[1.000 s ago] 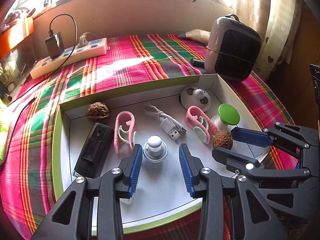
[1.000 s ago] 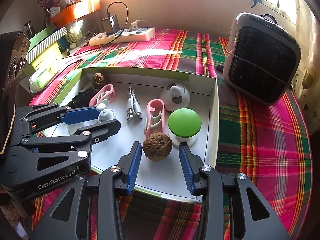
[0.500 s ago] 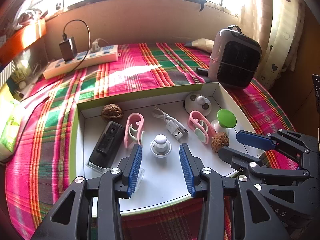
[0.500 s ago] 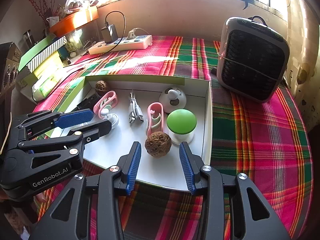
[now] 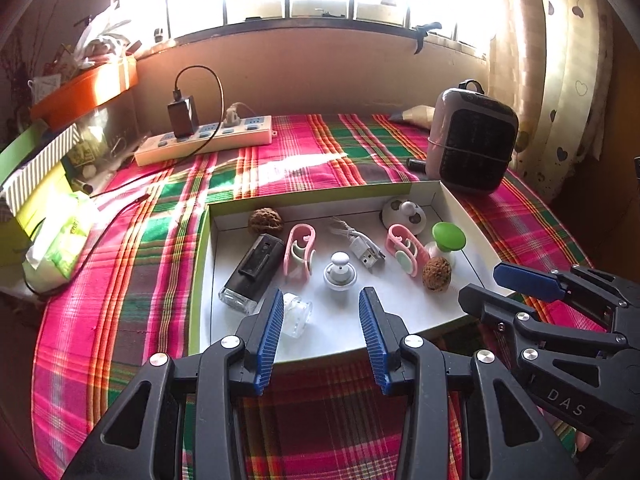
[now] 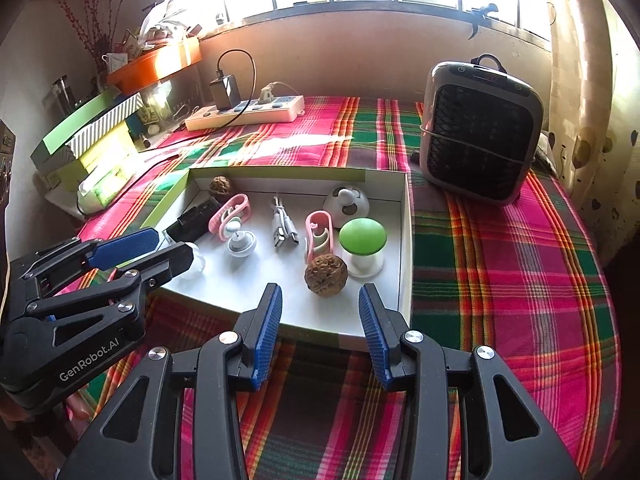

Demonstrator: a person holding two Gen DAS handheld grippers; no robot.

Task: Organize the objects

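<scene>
A shallow white tray with a green rim (image 5: 320, 196) (image 6: 406, 248) lies on the plaid cloth. It holds two walnuts (image 5: 437, 275) (image 5: 265, 220), two pink clips (image 5: 300, 249) (image 5: 404, 245), a USB cable (image 5: 362, 245), a black lighter-like block (image 5: 256, 266), a white knob (image 5: 339, 270), a green-capped mushroom piece (image 6: 362, 240), a round white piece (image 6: 346, 202) and a clear cap (image 5: 297, 314). My left gripper (image 5: 320, 326) is open and empty above the tray's near edge. My right gripper (image 6: 320, 320) is open and empty, just in front of the near walnut (image 6: 326, 274).
A grey fan heater (image 6: 480, 136) stands right of the tray. A power strip with a charger (image 5: 204, 138) lies at the back. Boxes and a tissue pack (image 5: 60, 236) crowd the left edge. An orange box (image 6: 154, 62) sits on the sill.
Both grippers have pulled back and up from the tray, so the tray looks smaller and farther. Both stayed open and empty. Nothing in the tray moved.
</scene>
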